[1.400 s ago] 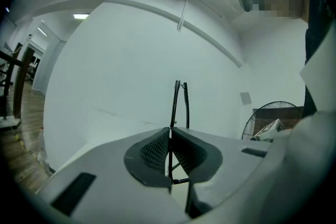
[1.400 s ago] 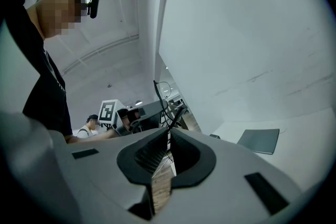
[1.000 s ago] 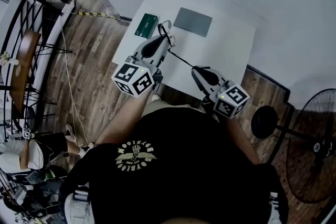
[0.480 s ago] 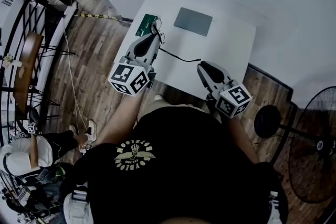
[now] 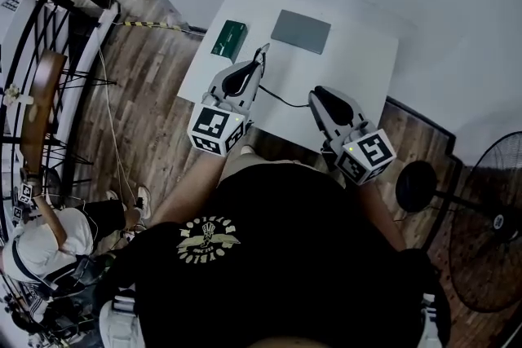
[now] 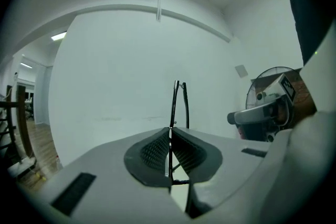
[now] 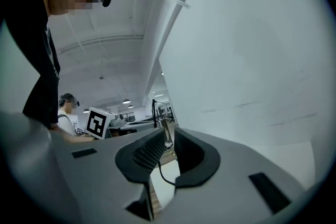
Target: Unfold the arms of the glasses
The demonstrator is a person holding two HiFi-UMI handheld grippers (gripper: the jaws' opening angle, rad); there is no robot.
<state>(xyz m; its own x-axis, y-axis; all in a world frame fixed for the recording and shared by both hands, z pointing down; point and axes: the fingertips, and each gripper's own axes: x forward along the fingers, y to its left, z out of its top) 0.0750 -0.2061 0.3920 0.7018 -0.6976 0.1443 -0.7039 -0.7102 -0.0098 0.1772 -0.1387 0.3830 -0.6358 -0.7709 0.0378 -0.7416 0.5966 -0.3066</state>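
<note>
Thin black glasses (image 5: 263, 55) hang in the air over the white table (image 5: 359, 69). My left gripper (image 5: 259, 68) is shut on the frame; in the left gripper view the rims (image 6: 178, 102) stick up past the closed pads of the left gripper (image 6: 169, 131). One arm of the glasses (image 5: 285, 99) stretches out to the right and reaches my right gripper (image 5: 314, 98). In the right gripper view the arm's curved end (image 7: 160, 176) runs between the jaws of the right gripper (image 7: 170, 136), which look closed on it.
A green case (image 5: 228, 38) and a grey pad (image 5: 300, 32) lie at the table's far side. A standing fan (image 5: 481, 232) is at the right. Another person (image 5: 41, 244) sits at the lower left, beside dark racks (image 5: 49, 28).
The left gripper swung left with the glasses, then came back right, lower and rolled. The right gripper rose a little at the end of the arm.
</note>
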